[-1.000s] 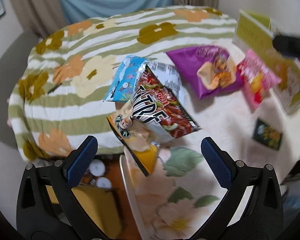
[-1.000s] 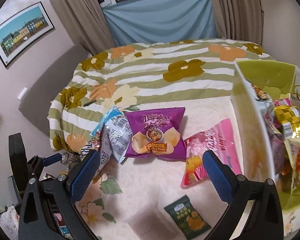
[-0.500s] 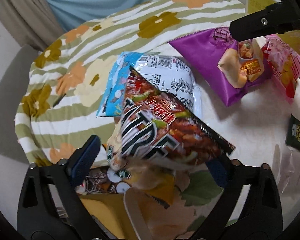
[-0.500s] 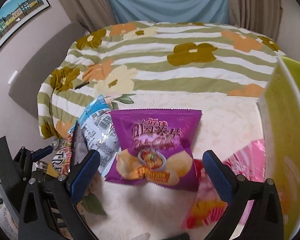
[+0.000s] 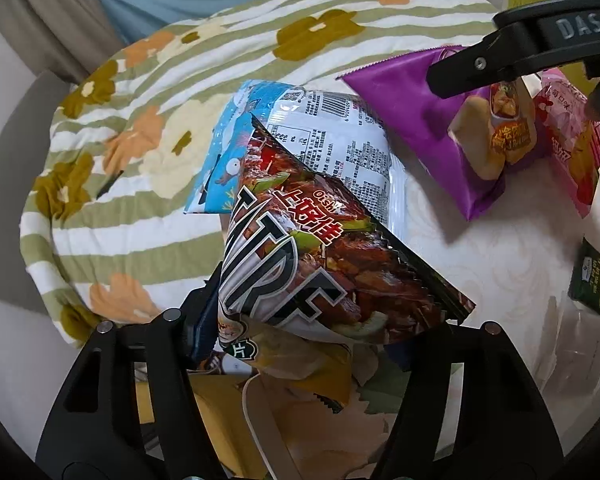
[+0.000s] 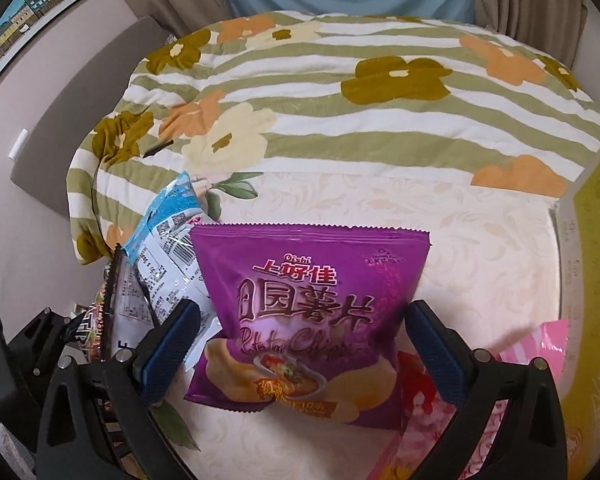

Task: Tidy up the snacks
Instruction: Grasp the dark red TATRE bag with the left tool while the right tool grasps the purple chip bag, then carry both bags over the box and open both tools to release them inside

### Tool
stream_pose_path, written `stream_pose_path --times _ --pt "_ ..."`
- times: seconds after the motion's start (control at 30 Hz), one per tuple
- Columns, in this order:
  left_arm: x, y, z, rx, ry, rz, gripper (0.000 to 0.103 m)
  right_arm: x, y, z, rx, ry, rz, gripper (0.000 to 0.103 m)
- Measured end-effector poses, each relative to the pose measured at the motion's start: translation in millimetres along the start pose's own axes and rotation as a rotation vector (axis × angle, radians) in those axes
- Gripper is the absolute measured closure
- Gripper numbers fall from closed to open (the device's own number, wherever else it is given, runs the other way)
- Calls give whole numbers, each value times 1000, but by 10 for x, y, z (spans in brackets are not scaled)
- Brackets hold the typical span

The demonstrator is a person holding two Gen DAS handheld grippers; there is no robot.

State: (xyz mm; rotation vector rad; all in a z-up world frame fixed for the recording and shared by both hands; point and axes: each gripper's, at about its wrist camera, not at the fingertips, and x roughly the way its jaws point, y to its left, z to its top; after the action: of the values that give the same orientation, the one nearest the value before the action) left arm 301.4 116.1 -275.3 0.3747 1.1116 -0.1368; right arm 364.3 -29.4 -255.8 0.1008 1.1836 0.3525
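Both tongs are coming down on snack bags, one bag each.

My left gripper (image 5: 320, 344) is closing its jaws around the dark red snack bag (image 5: 332, 264), which is sitting between them on top of the blue-and-white bag (image 5: 324, 136) and a yellow bag (image 5: 300, 368); I am judging the grip as not yet firm. My right gripper (image 6: 300, 356) is standing wide, its pads either side of the purple chip bag (image 6: 308, 312) and not pressing it. Next I am needing a snug pinch on each bag and a clean lift toward the yellow-green box (image 6: 596, 280) at the right. The pink bag (image 6: 460, 412) is lying tucked just beside the purple one, and the stacked bags under the red one are likely to drag along. A small dark green packet (image 5: 596, 284) is waiting on the cream tablecloth (image 6: 480, 240).
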Motion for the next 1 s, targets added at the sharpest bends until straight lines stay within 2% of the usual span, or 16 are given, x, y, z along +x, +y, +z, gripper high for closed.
stream_pose_path --times 0.47,0.53,0.57,0.63,0.73,1.0 --pt "-207 92 -51 -78 -14 -41 44 224 3 -22 -2 33 53 2" --pt "-238 91 -56 -82 -19 -44 44 207 35 -46 -22 31 56 19" --pt "-256 93 -61 -83 -22 -46 44 193 46 -57 -29 30 61 20" --pt "-290 97 -67 -84 -27 -52 44 152 63 -71 -31 21 76 32" --pt "-355 101 -74 -89 -38 -59 44 100 106 -102 -40 11 55 37" --pt "-674 153 -74 -124 -84 -78 44 -213 164 -179 -4 -51 81 38"
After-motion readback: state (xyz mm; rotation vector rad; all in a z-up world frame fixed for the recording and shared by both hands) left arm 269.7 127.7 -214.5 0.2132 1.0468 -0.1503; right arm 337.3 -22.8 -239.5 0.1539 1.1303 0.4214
